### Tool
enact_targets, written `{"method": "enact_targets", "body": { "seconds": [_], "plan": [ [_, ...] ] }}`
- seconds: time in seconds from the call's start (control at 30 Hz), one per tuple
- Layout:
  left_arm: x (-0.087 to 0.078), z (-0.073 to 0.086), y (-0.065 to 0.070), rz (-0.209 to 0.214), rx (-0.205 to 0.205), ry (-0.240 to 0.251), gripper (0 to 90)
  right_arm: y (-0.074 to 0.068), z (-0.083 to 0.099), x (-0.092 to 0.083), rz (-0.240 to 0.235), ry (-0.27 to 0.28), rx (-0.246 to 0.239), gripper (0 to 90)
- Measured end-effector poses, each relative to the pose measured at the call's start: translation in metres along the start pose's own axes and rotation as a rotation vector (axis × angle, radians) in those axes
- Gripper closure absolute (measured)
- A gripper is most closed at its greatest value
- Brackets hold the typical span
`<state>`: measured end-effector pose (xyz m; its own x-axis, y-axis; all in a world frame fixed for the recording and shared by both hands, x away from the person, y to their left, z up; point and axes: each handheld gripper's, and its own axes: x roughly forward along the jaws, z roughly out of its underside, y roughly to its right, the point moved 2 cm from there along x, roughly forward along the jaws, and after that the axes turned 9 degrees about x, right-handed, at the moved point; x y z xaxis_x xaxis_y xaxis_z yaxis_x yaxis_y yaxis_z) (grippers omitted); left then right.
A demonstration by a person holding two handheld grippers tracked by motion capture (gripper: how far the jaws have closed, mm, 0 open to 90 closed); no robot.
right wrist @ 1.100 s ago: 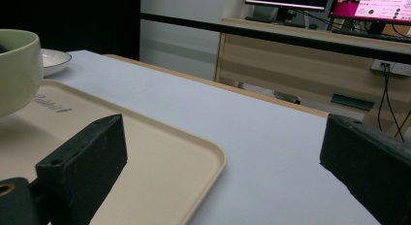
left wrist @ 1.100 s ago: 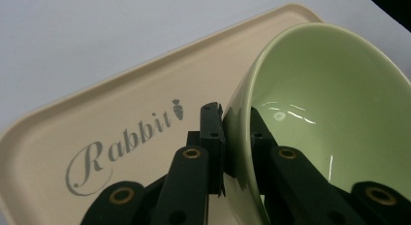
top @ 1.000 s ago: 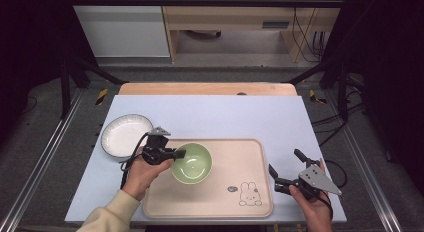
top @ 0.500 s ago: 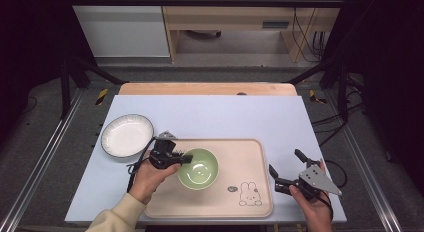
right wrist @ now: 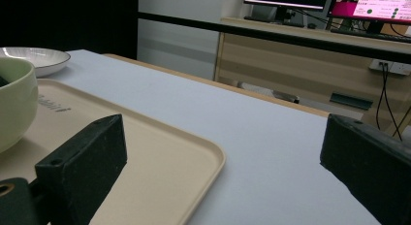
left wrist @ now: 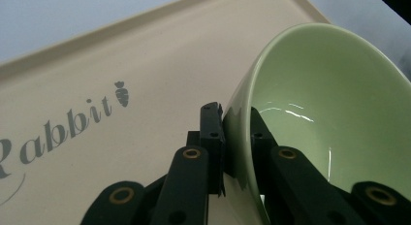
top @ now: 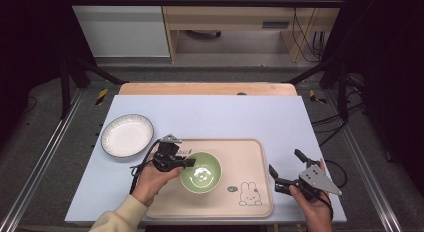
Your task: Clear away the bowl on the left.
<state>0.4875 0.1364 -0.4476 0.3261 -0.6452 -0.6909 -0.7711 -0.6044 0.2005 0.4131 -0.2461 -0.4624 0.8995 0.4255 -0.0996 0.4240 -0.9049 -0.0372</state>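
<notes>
A pale green bowl (top: pixel 201 172) rests on a beige tray (top: pixel 250 154) printed with a rabbit. My left gripper (top: pixel 188 163) comes in from the bowl's left and is shut on its rim. In the left gripper view one jaw is outside the bowl (left wrist: pixel 334 104) wall and one inside, over the tray (left wrist: pixel 145 55), with the gripper (left wrist: pixel 233 125) pinching the rim. My right gripper (top: pixel 285 163) hovers open off the tray's right edge, nothing between its jaws. In the right gripper view the gripper (right wrist: pixel 223 137) stands wide, with the bowl (right wrist: pixel 14 104) far left.
A white plate (top: pixel 127 135) lies on the light blue table top left of the tray, also seen as the plate (right wrist: pixel 34 57) beyond the bowl. Behind the table stand a wooden desk and monitors. Cables trail along the floor at the right.
The left gripper and the bowl it holds have shifted a little right and toward the near side of the tray. The right gripper has stayed put.
</notes>
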Motion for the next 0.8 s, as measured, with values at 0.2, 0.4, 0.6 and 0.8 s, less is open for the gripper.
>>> {"method": "enact_targets", "body": {
  "seconds": [0.2, 0.4, 0.6, 0.8],
  "plan": [
    [0.0037, 0.0048, -0.0013, 0.007, -0.011, -0.008, 82.4, -0.0001, 0.0001, 0.0002, -0.002, -0.003, 0.000, 2.8],
    [0.0069, 0.0065, -0.0015, 0.007, -0.009, -0.019, 82.3, -0.0012, -0.0001, 0.0000, -0.005, -0.004, 0.000, 2.8],
    [0.0078, 0.0074, -0.0020, 0.005, -0.014, -0.019, 82.4, -0.0008, -0.0003, -0.0003, -0.004, -0.004, 0.001, 2.8],
    [0.0095, 0.0092, -0.0031, 0.002, -0.016, -0.025, 82.4, -0.0012, -0.0006, -0.0004, -0.005, -0.001, 0.003, 2.9]
  ]
}}
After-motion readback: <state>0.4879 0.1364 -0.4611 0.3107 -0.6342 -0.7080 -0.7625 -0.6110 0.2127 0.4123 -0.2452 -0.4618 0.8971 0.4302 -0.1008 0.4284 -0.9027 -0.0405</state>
